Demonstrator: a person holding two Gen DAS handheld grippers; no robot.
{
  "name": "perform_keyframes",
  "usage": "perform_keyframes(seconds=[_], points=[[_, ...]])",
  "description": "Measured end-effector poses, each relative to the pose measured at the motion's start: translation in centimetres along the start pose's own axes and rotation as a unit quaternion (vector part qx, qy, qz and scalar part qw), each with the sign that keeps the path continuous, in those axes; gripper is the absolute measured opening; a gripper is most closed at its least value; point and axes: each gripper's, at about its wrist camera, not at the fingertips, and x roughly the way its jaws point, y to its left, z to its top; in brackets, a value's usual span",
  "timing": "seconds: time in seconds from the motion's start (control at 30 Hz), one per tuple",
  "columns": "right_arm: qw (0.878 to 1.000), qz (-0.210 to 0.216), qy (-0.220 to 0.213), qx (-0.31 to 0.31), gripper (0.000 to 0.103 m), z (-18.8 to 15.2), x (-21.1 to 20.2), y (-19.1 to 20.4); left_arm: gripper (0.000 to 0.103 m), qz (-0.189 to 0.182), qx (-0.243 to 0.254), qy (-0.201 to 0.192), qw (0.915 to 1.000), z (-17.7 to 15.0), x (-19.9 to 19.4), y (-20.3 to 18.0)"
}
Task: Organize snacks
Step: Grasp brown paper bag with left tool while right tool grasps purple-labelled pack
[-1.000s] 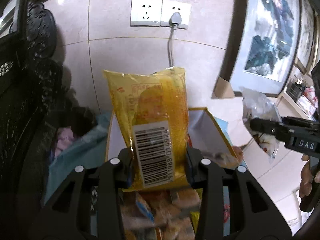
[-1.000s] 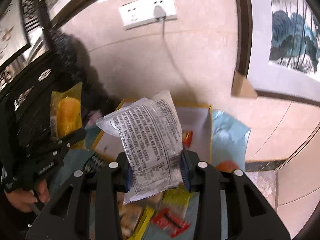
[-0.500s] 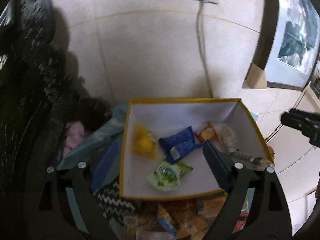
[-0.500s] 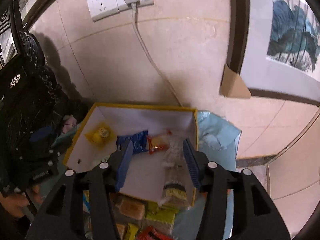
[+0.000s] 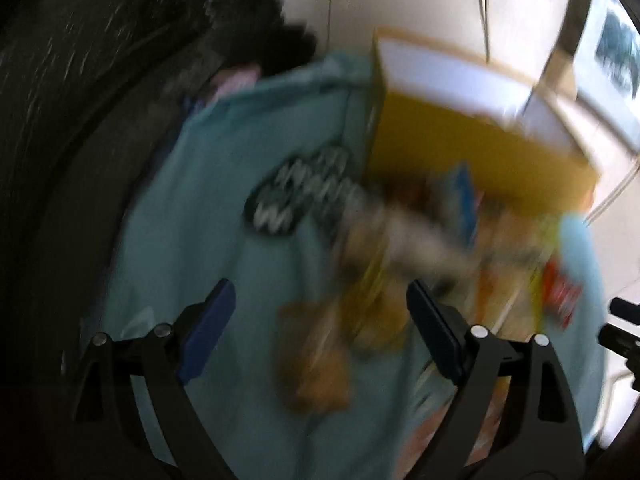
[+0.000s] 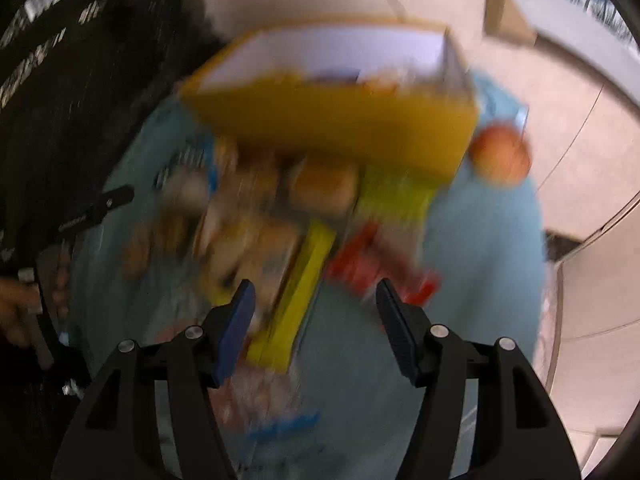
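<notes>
Both views are motion-blurred. A yellow box (image 5: 480,160) with a white inside stands at the back of a teal cloth (image 5: 224,200). In front of the box lies a pile of snack packets (image 5: 400,248). My left gripper (image 5: 320,296) is open wide above the pile's near left edge, over a brownish packet (image 5: 316,360), holding nothing. In the right wrist view the box (image 6: 340,128) is ahead. My right gripper (image 6: 316,294) hangs over the pile, its jaws opening. A long yellow-green packet (image 6: 296,292) and a red packet (image 6: 372,264) lie below it, untouched by the pads.
Dark carved furniture (image 5: 80,120) fills the left side. A black-and-white zigzag item (image 5: 300,196) lies left of the box. An orange round thing (image 6: 500,156) sits by the box's right corner. A hand (image 6: 16,308) holds the left gripper at the left edge. Pale tiled wall behind.
Both grippers let go of their packets, the yellow one and the clear printed one, over the box and opened. Both have since dropped down towards the pile in front of the box.
</notes>
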Motion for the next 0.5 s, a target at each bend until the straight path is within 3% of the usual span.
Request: perform_keyframes(seconds=[0.17, 0.5], points=[[0.999, 0.005, 0.034, -0.037, 0.063, -4.6, 1.8, 2.5, 0.091, 0.027, 0.001, 0.029, 0.9992, -3.6, 1.8, 1.7], [0.992, -0.021, 0.061, -0.106, 0.065, -6.5, 4.9, 5.7, 0.091, 0.029, -0.004, -0.002, 0.9996, -3.3, 1.1, 2.2]])
